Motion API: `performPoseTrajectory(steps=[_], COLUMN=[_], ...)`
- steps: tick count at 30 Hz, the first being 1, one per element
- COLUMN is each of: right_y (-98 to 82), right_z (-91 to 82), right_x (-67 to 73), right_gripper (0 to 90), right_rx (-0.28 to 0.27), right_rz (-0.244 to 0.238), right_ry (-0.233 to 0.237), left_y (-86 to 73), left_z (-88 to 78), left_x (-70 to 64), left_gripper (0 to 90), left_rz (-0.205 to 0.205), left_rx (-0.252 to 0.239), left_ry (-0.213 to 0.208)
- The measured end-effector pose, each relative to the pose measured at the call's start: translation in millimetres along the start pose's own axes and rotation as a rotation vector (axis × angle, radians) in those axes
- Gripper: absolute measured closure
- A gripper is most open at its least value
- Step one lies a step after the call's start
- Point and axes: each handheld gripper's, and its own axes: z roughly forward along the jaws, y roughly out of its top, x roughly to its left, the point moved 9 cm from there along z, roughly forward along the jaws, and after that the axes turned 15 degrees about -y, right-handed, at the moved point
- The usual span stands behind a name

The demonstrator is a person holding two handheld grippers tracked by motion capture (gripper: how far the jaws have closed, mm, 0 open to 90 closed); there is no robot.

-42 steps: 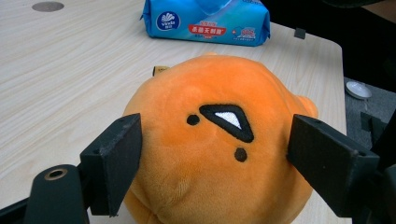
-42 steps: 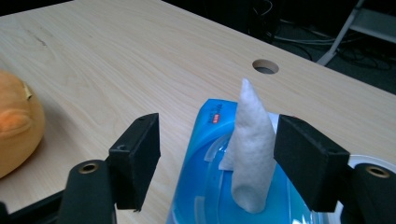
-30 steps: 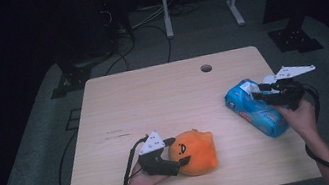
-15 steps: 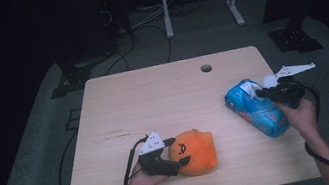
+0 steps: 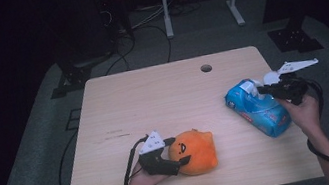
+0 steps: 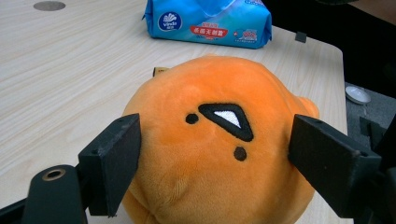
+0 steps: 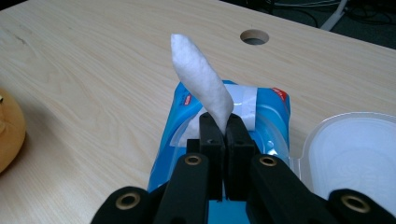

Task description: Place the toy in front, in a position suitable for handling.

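An orange plush toy (image 6: 210,154) is being clasped between the 2 wide-set jaws of the left gripper (image 5: 175,152) near the table's (image 5: 153,99) front edge. A white wipe (image 7: 203,81) is being pinched by the just-closed right gripper (image 7: 223,126) over the blue wipes pack (image 5: 256,107), lid (image 7: 355,149) flipped open.

**Count on the table**

One round orange plush toy (image 5: 195,151). One blue plastic pack of wet wipes (image 5: 256,106), with one white wipe (image 7: 201,79) sticking up from it. Two black two-jaw grippers: left (image 5: 181,150), right (image 5: 261,89). One light wooden table (image 5: 153,99).
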Motion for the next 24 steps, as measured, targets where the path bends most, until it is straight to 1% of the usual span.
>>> performPoseTrajectory(steps=[5, 6, 7, 9, 10, 11, 12, 14, 18, 21, 24], right_y=[4.6, 8.8, 8.8, 14.4, 18.9, 18.9, 21.9, 23.1, 30.8, 37.5, 41.1], right_z=[-3.6, -7.0, -7.0, -11.6, -14.9, -14.9, -16.7, -17.4, -23.2, -28.4, -31.8], right_x=[-0.4, -0.3, -0.3, -0.5, 0.4, 0.4, 1.9, 2.3, 6.1, 11.9, 13.8], right_gripper=[87.6, 87.6, 87.6, 87.5, 87.5, 87.5, 87.5, 87.5, 87.5, 87.5, 87.5], right_rx=[-0.015, -0.03, -0.03, -0.048, -0.051, -0.051, -0.051, -0.053, -0.076, -0.076, -0.083], right_rz=[0.001, 0.004, 0.004, 0.007, -0.001, -0.001, -0.013, -0.016, -0.016, -0.052, -0.056], right_ry=[-0.002, 0.001, 0.001, 0.006, 0.005, 0.005, 0.004, 0.004, 0.017, 0.018, 0.02], left_y=[0.1, 0.2, 0.2, 0.3, 0.5, 0.5, 0.5, 0.5, 0.2, 0.7, 0.7], left_z=[0.1, 0.1, 0.1, 0.3, 0.5, 0.5, 0.5, 0.4, 0.1, 0.5, 0.5], left_x=[0.0, 0.1, 0.1, 0.2, 0.2, 0.2, 0.3, 0.4, 1.0, 1.2, 1.2], left_gripper=[17.5, 17.5, 17.5, 17.5, 17.5, 17.5, 17.4, 17.5, 17.4, 17.4, 17.4], left_rz=[-0.001, -0.003, -0.003, -0.004, -0.005, -0.005, -0.005, -0.005, -0.006, -0.009, -0.011], left_rx=[0.0, -0.001, -0.001, -0.001, -0.002, -0.002, -0.002, -0.002, -0.002, -0.005, -0.006], left_ry=[0.0, 0.0, 0.0, 0.0, 0.0, 0.0, 0.0, 0.0, -0.001, -0.001, -0.001])
